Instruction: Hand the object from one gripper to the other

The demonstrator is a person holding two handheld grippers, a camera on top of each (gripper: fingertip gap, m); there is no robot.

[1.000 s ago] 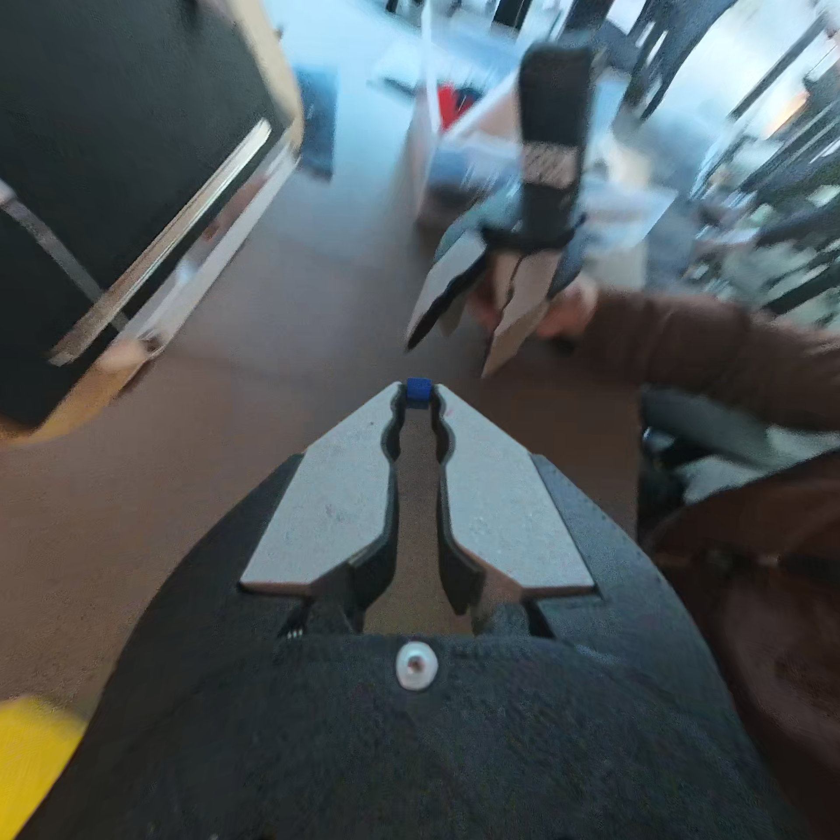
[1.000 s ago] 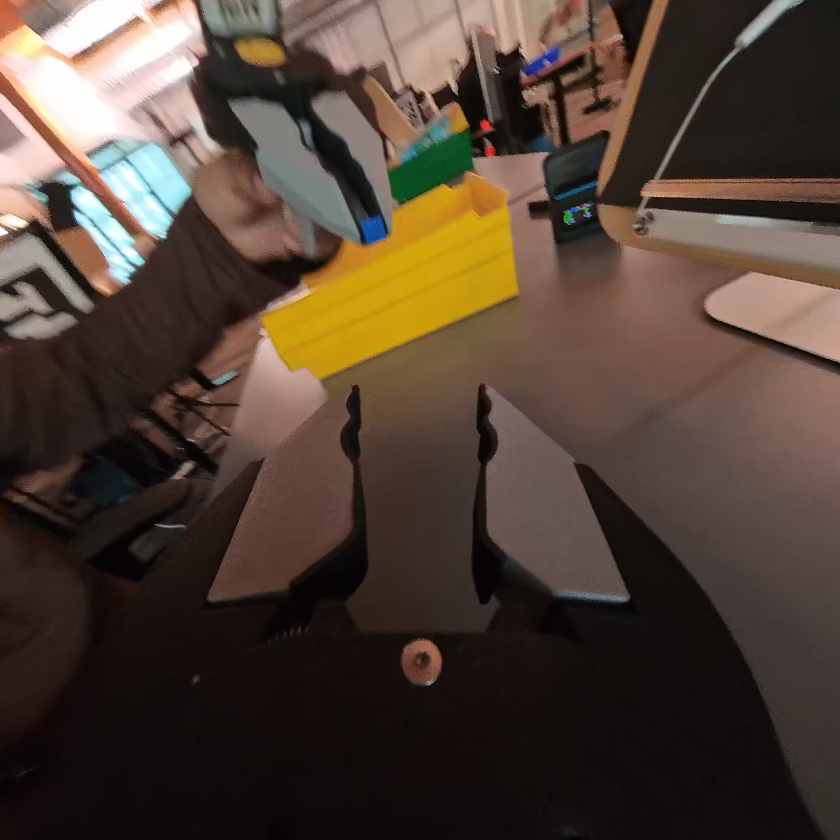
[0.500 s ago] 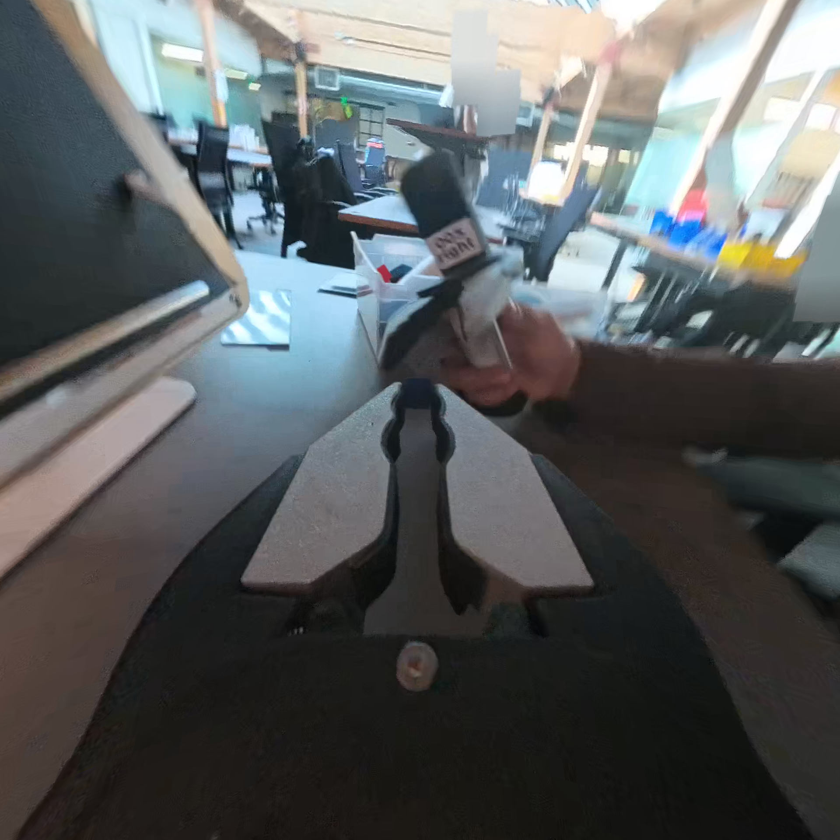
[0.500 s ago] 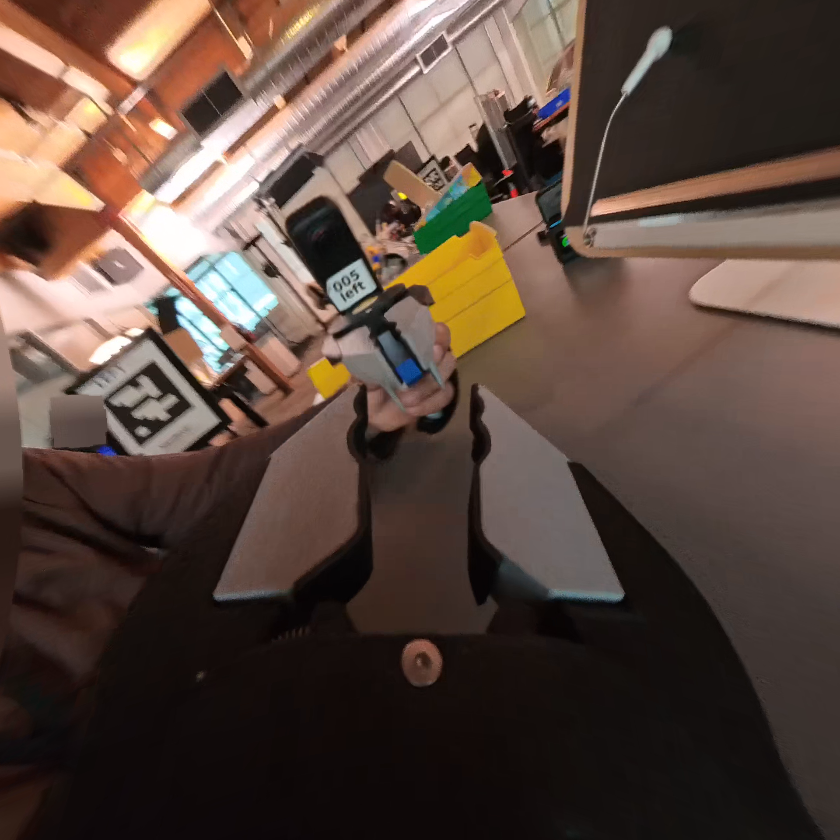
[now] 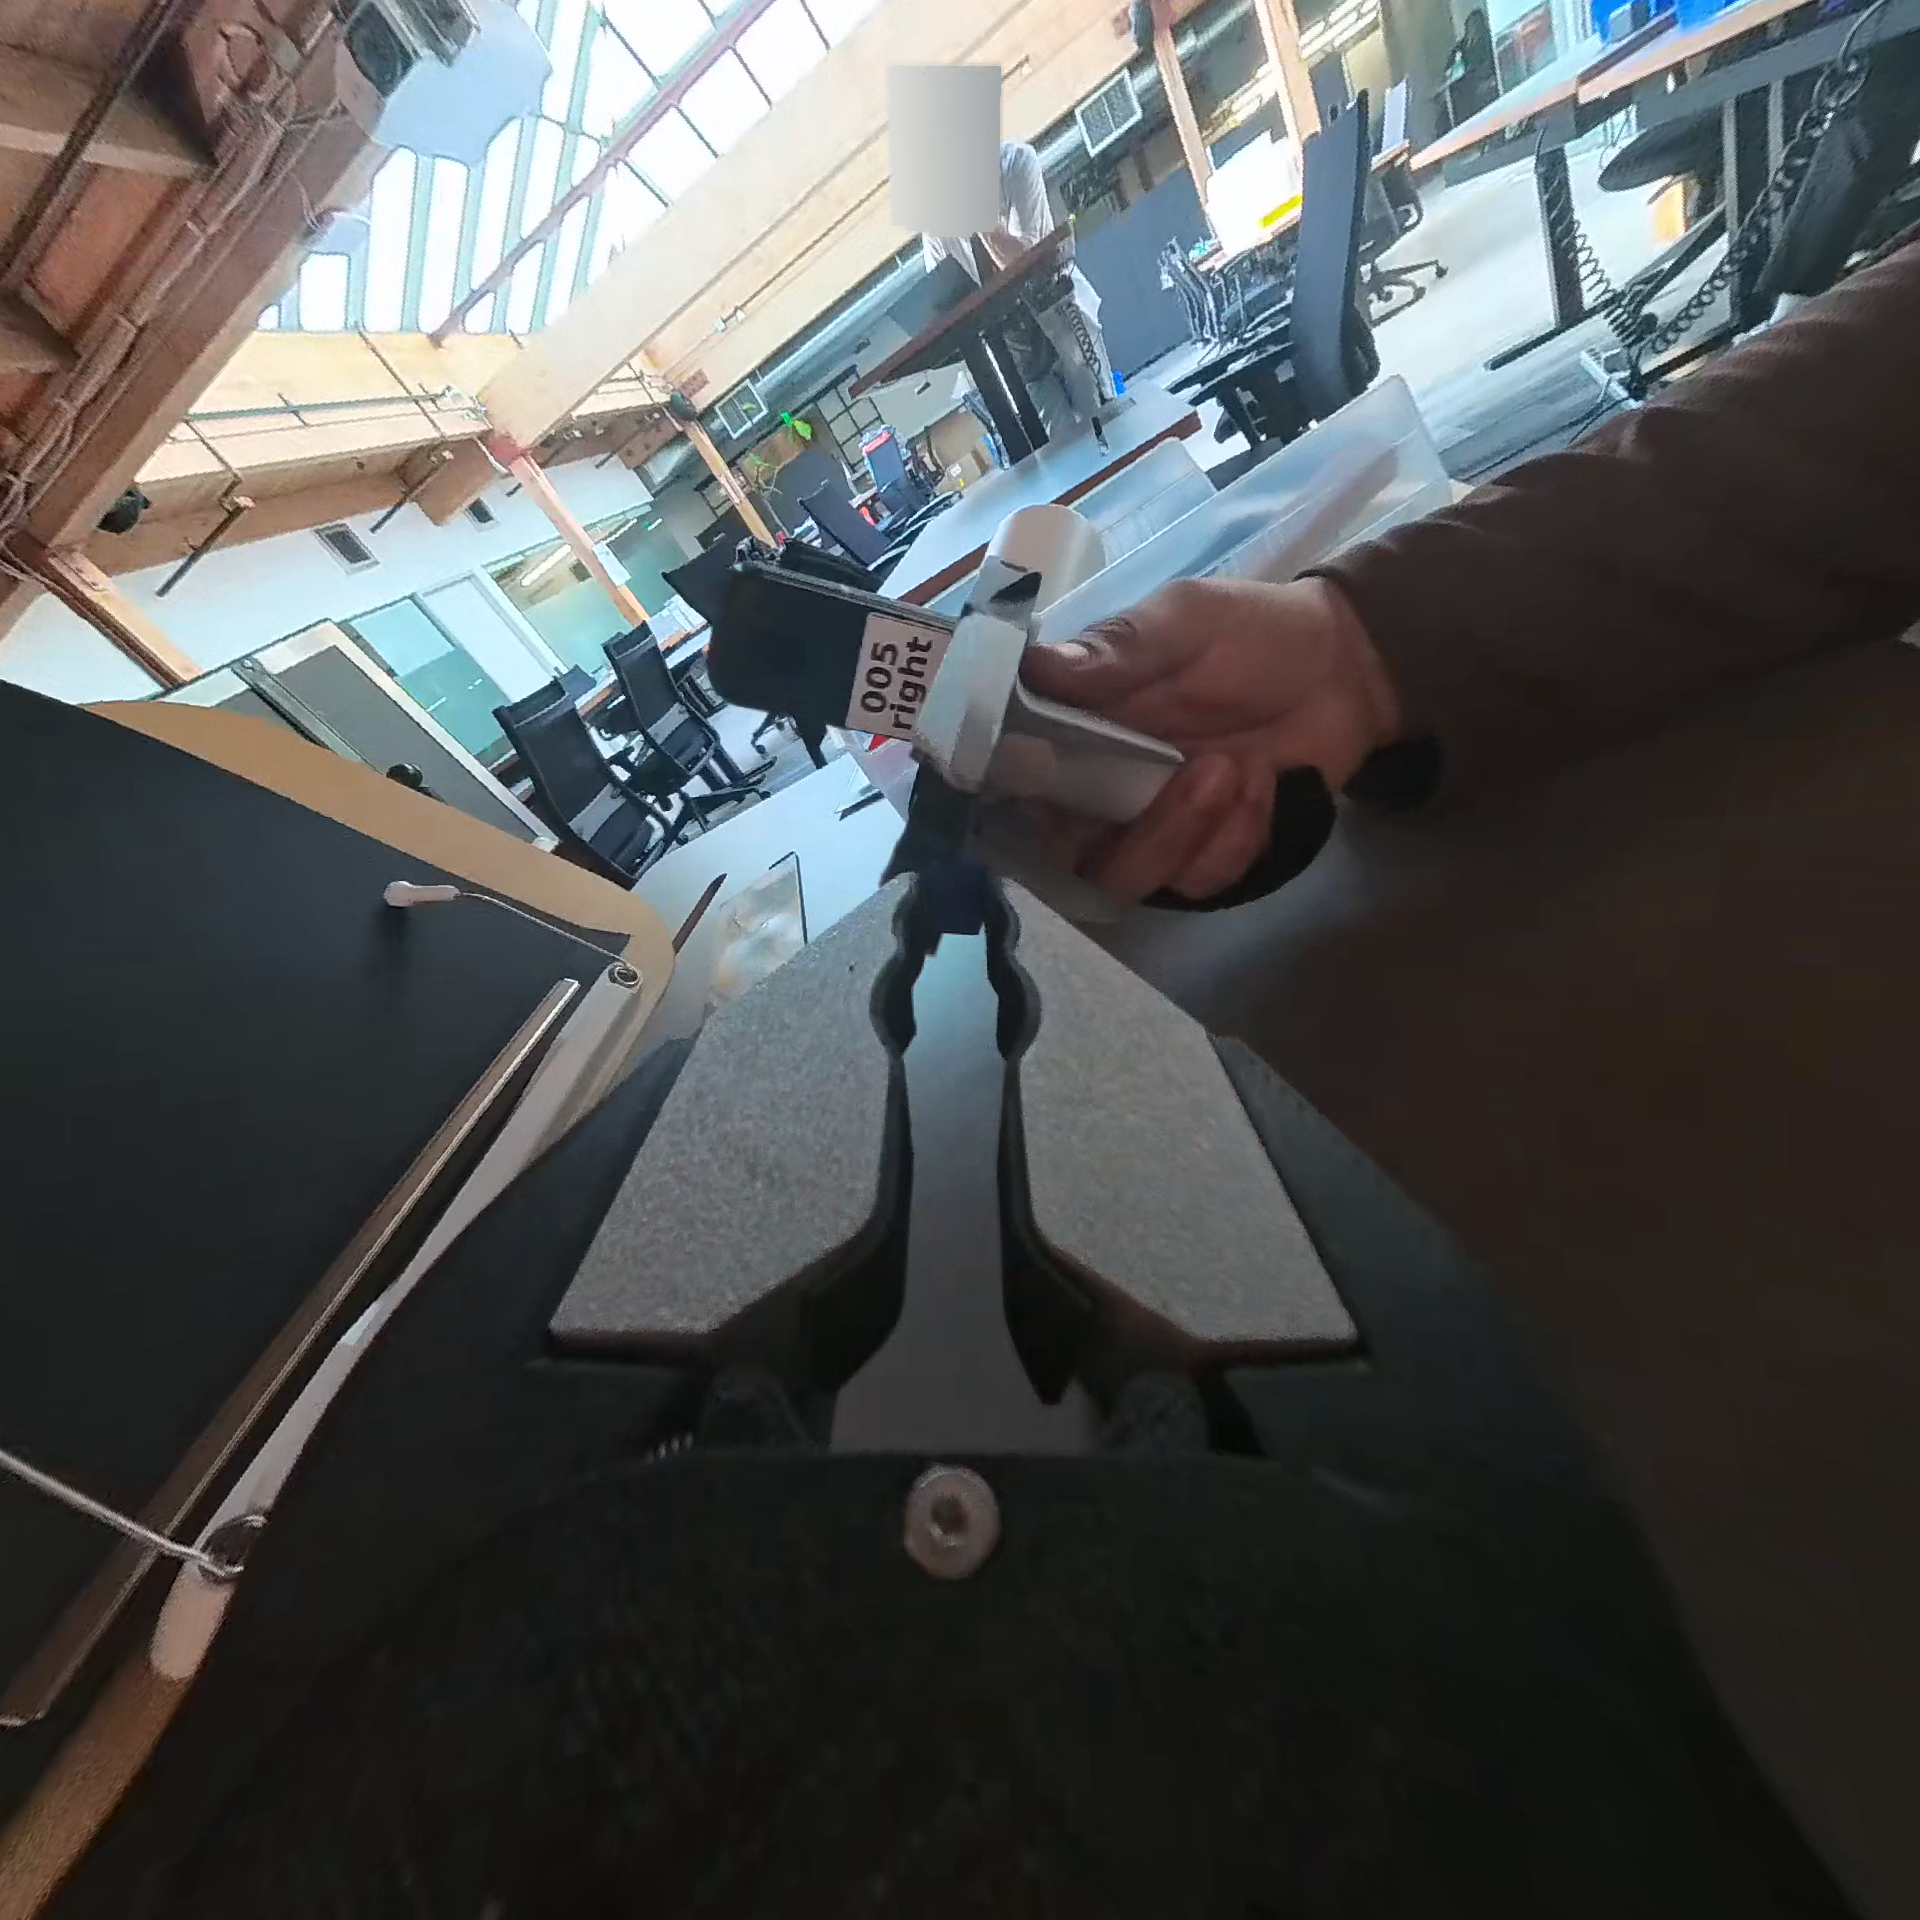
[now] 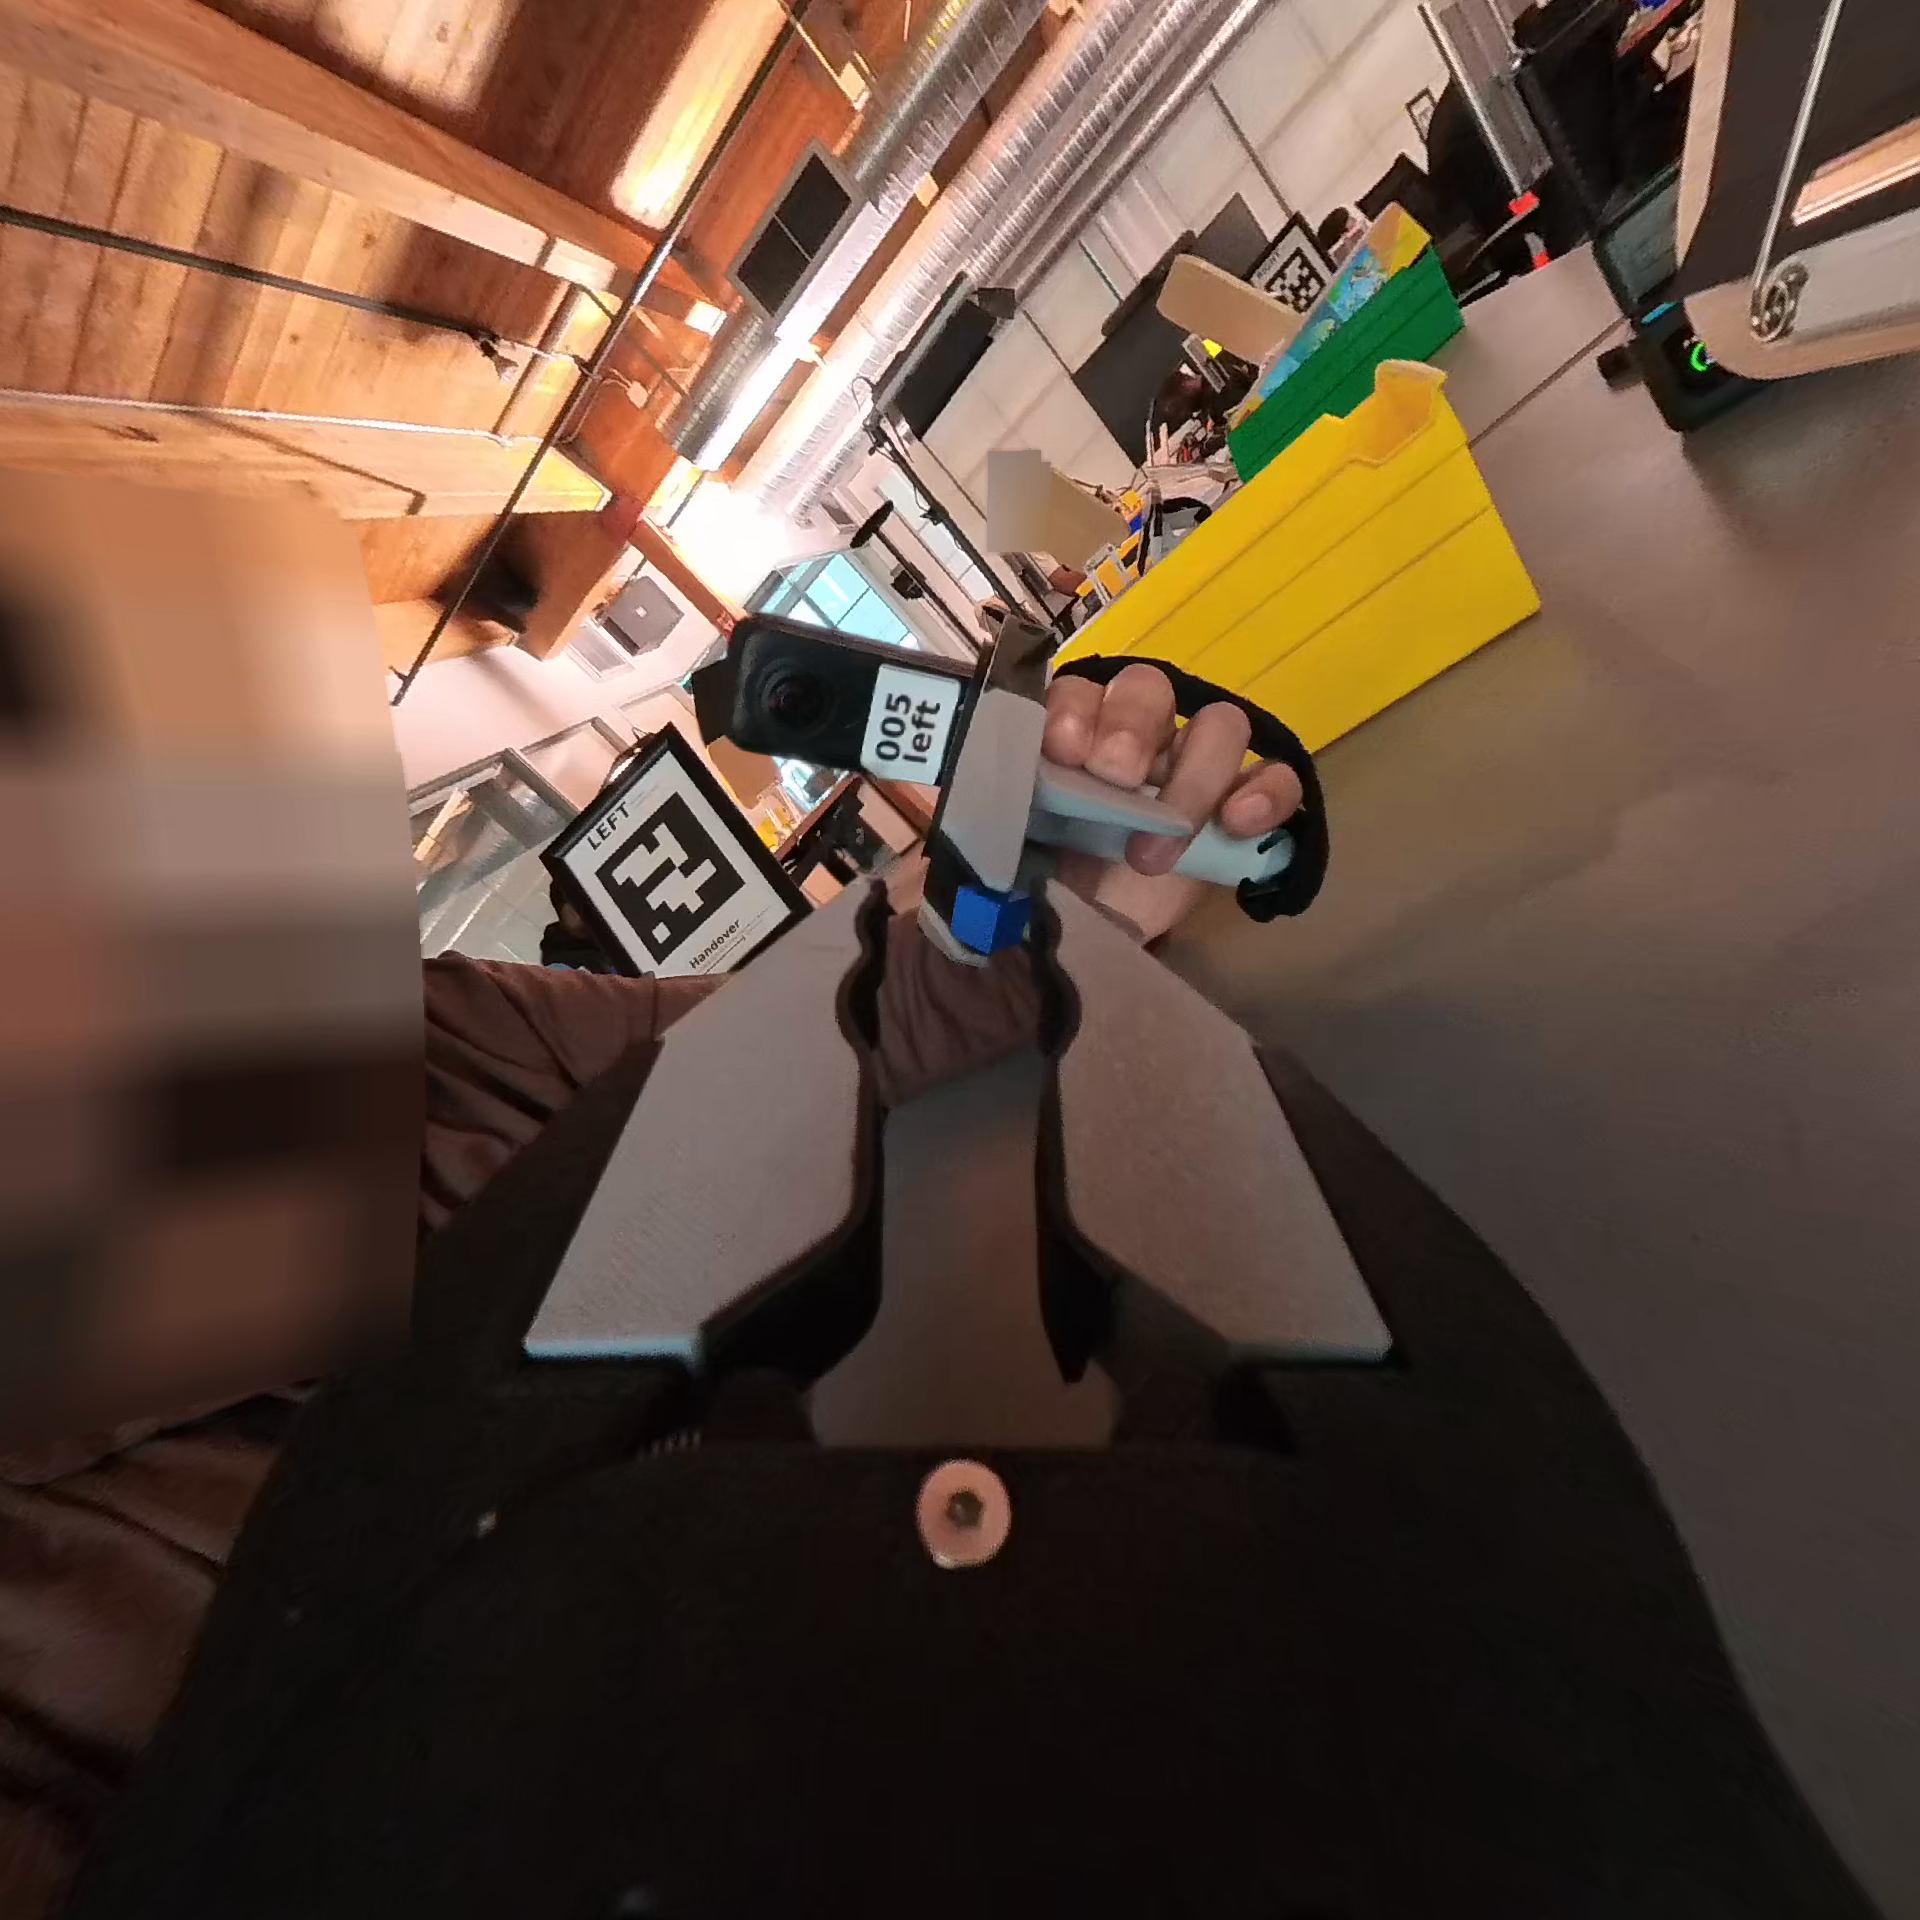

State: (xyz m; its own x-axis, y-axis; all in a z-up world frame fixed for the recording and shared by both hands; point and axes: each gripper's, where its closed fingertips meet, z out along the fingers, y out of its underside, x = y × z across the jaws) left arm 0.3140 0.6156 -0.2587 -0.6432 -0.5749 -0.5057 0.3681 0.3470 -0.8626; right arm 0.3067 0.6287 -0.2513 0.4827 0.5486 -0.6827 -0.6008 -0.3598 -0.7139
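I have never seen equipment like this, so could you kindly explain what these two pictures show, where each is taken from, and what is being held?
No robot is here: a person holds a two-finger gripper in each hand, each carrying a camera looking along its fingers. The left wrist view shows the left gripper shut on a small blue block. Ahead of it is the right gripper in the person's hand. The right wrist view looks back: the right gripper's grey fingers stand open, with the blue block near their tips. A yellow bin and a green bin stand on the grey table.
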